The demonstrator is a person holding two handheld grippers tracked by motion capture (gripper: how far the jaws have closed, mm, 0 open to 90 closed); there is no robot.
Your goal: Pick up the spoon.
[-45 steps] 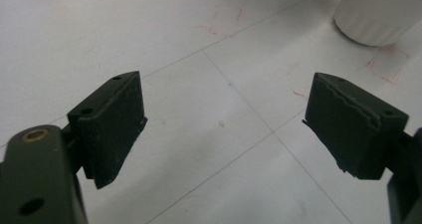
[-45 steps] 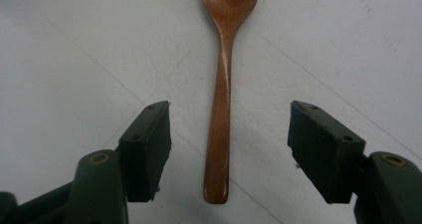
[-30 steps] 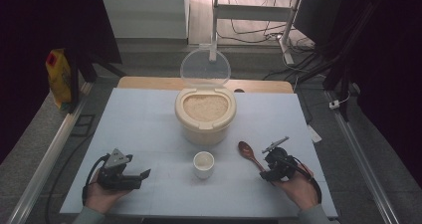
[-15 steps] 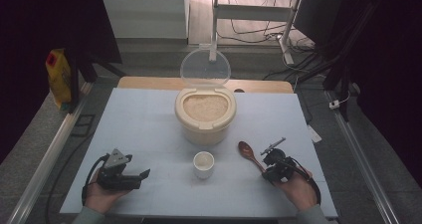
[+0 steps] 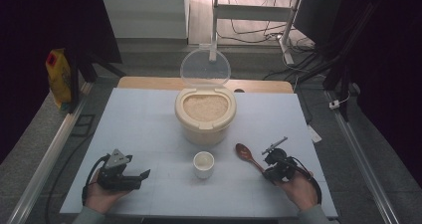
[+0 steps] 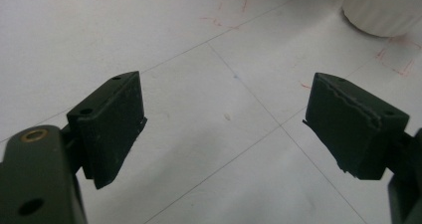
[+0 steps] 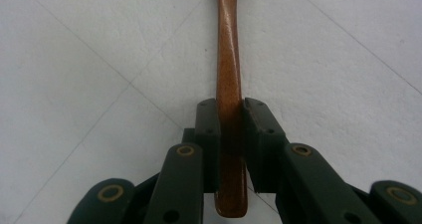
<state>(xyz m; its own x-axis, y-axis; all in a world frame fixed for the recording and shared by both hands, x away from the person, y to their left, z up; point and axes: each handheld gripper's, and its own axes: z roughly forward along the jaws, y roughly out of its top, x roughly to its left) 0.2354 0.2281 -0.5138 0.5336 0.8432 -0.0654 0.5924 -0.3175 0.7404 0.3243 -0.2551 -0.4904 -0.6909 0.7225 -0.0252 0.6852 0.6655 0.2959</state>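
Observation:
A brown wooden spoon [image 5: 245, 152] lies on the white table [image 5: 149, 124], right of a small white cup [image 5: 204, 163]. My right gripper [image 5: 266, 170] sits at the spoon's near end. In the right gripper view its jaws have just been closing, and my right gripper [image 7: 230, 119] is shut on the spoon handle [image 7: 228, 45], which runs straight ahead. My left gripper [image 5: 143, 179] rests at the front left in a hand, pointing right. In the left gripper view the left gripper [image 6: 224, 124] is open over bare table, with the cup's base [image 6: 383, 10] far ahead on the right.
A cream rice container [image 5: 205, 115] full of rice stands behind the cup, its clear lid [image 5: 205, 68] raised upright. A yellow packet [image 5: 58, 77] stands off the table's left side. Metal rails run along both table sides.
The right gripper's jaws have closed onto the spoon's handle. Both hands, the cup and the container have stayed where they were.

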